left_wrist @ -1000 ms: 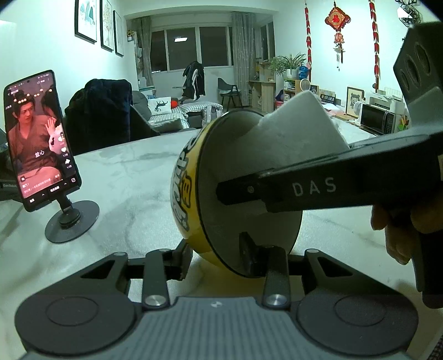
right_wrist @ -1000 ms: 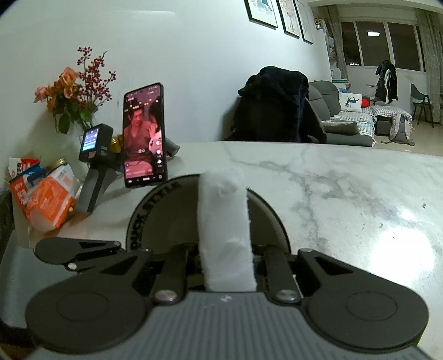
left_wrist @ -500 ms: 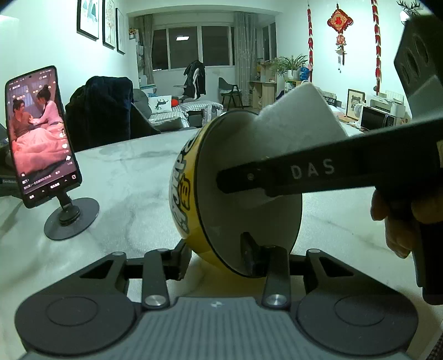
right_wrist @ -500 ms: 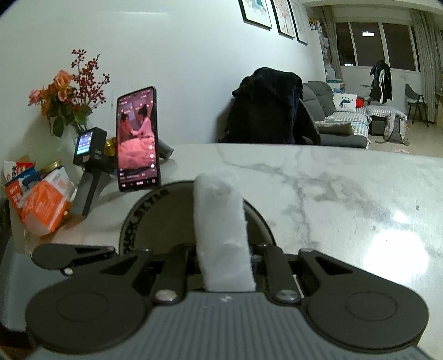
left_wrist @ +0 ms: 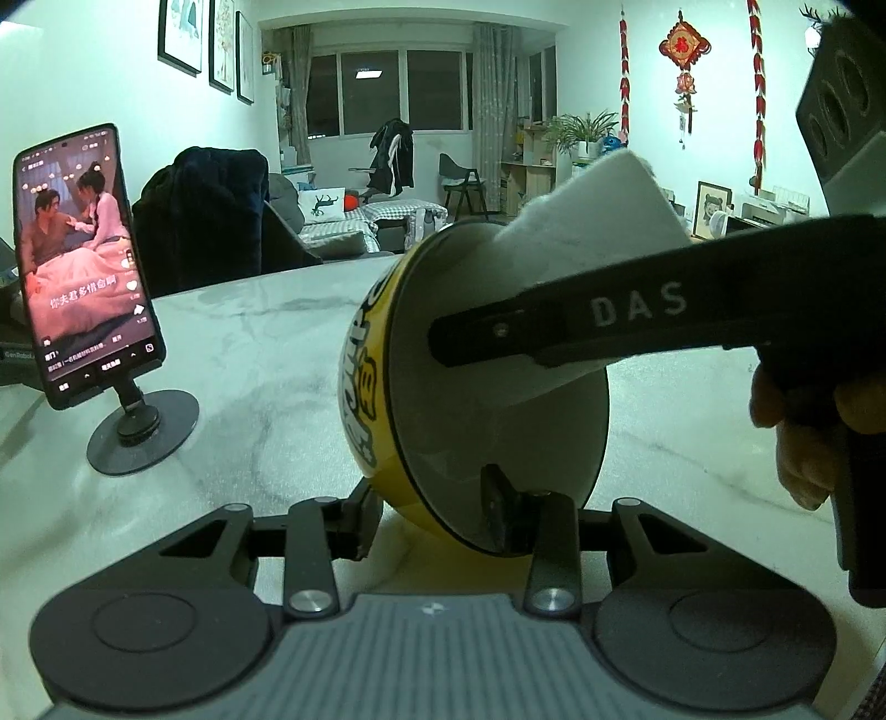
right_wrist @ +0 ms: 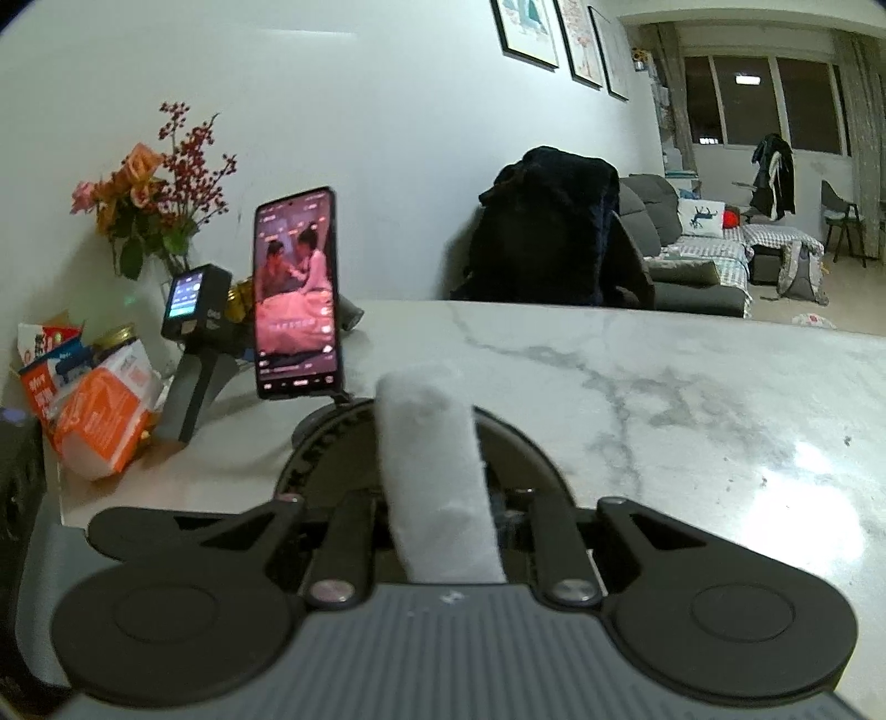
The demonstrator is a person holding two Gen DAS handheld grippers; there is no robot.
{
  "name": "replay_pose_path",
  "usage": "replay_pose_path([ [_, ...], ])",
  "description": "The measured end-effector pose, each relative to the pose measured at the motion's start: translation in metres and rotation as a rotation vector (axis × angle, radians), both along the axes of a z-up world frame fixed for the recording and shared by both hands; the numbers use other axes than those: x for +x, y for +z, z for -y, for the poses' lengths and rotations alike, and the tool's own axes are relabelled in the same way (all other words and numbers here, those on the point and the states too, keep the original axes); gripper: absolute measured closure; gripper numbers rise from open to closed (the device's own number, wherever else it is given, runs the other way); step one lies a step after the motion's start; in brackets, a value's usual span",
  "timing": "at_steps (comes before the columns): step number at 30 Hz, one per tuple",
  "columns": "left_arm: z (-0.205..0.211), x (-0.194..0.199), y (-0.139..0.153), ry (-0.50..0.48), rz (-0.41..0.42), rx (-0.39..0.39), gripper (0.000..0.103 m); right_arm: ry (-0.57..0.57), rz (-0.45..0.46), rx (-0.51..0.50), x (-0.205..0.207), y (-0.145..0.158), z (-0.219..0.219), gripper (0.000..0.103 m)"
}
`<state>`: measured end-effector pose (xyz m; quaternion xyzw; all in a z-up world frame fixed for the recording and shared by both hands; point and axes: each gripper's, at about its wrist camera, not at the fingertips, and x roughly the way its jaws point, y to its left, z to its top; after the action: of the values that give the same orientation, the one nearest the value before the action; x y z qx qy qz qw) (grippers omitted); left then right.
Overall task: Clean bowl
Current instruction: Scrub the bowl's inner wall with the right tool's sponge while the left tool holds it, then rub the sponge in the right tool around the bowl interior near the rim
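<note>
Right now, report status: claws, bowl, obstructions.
Left claw shut on yellow bowl with grey inside, tipped sideways. Right claw shut on white cloth pad, inside bowl. Nothing blocking.

A home living room is shown: a marble tabletop (right_wrist: 692, 376) near, a sofa (right_wrist: 698, 277) and framed pictures (left_wrist: 205, 41) beyond.

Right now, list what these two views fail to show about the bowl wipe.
- Left wrist view: where the cloth meets the bowl inside is hidden by the right tool.
- Right wrist view: the cloth and tool body cover the bowl interior.
- Dirt on the bowl: too dim to tell.
</note>
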<state>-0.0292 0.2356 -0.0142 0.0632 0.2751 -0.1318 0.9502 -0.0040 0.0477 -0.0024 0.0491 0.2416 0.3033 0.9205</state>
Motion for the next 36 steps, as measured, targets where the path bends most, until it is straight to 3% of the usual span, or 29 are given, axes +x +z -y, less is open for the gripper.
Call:
replay_pose_path([
  [12, 0.000, 0.000, -0.001, 0.001, -0.001, -0.003, 0.064, -0.006, -0.017, 0.012, 0.004, -0.007, 0.015, 0.086],
  [26, -0.002, -0.001, -0.001, 0.005, -0.011, -0.023, 0.063, 0.035, 0.056, -0.035, -0.001, 0.009, -0.015, 0.085],
  [36, -0.002, -0.002, 0.000, 0.005, -0.009, -0.021, 0.063, 0.000, 0.022, -0.003, 0.005, 0.002, 0.003, 0.085],
])
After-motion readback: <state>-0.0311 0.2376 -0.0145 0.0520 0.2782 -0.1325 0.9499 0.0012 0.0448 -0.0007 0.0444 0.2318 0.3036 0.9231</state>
